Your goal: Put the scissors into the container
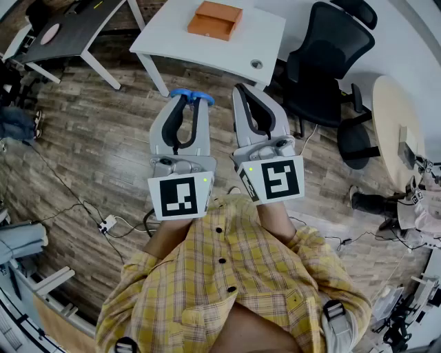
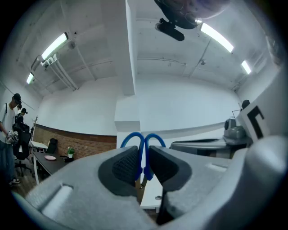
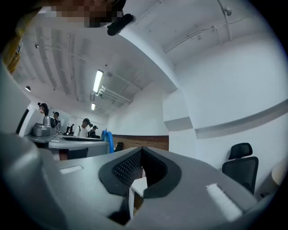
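Blue-handled scissors (image 1: 179,93) are clamped between the fingers of my left gripper (image 1: 193,102), which is shut on them. Their two handle loops (image 2: 143,143) stick out past the black pads in the left gripper view. My right gripper (image 1: 242,89) is held close beside the left one, shut with nothing between its pads (image 3: 130,168). Both grippers are raised above the wooden floor, in front of the person's chest. The orange open box (image 1: 215,19) lies on the white table (image 1: 207,43) farther ahead. The scissor blades are hidden.
A black office chair (image 1: 324,62) stands right of the white table. A grey desk (image 1: 76,27) is at the far left and a round pale table (image 1: 393,117) at the right. Cables (image 1: 103,222) lie on the floor. Several people (image 3: 85,128) stand far off.
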The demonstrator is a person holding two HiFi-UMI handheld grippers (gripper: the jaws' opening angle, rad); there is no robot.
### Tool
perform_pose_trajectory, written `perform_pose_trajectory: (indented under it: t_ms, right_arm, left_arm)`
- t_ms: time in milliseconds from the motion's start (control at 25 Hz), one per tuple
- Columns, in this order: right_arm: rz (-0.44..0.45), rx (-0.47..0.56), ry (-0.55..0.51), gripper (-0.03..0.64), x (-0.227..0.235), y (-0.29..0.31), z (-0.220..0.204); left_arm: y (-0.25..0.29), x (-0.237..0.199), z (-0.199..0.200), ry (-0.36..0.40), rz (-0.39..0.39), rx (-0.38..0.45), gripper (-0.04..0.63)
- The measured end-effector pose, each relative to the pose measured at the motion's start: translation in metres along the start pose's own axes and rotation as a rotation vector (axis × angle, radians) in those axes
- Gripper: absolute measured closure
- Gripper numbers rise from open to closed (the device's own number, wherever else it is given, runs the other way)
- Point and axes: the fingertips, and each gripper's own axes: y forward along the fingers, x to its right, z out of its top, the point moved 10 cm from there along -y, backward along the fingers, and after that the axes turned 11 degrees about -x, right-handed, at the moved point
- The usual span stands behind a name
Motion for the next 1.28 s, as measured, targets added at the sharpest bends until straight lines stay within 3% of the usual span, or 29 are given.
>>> perform_pose_trajectory:
  t_ms: [440, 680, 840, 1280]
  right_arm:
    - [0.033, 0.045, 0.034, 0.611, 0.037, -0.006, -0.003]
    - [0.067, 0.034, 0.053, 0.611, 0.077, -0.016, -0.017]
    - [0.100, 0.030, 0.084, 0.611, 0.099, -0.021, -0.025]
    - [0.114, 0.009, 0.106, 0.611, 0.116, 0.011, -0.040]
  left_arm:
    - [0.021, 0.023, 0.001, 0.022, 0.022, -0.015, 0.508]
    - [0.037, 0.057, -0.008, 0.054, 0.065, -0.030, 0.508]
    - [0.043, 0.079, -0.013, 0.026, 0.100, -0.042, 0.508]
    - [0.073, 0.069, -0.032, 0.054, 0.130, -0.106, 0.509]
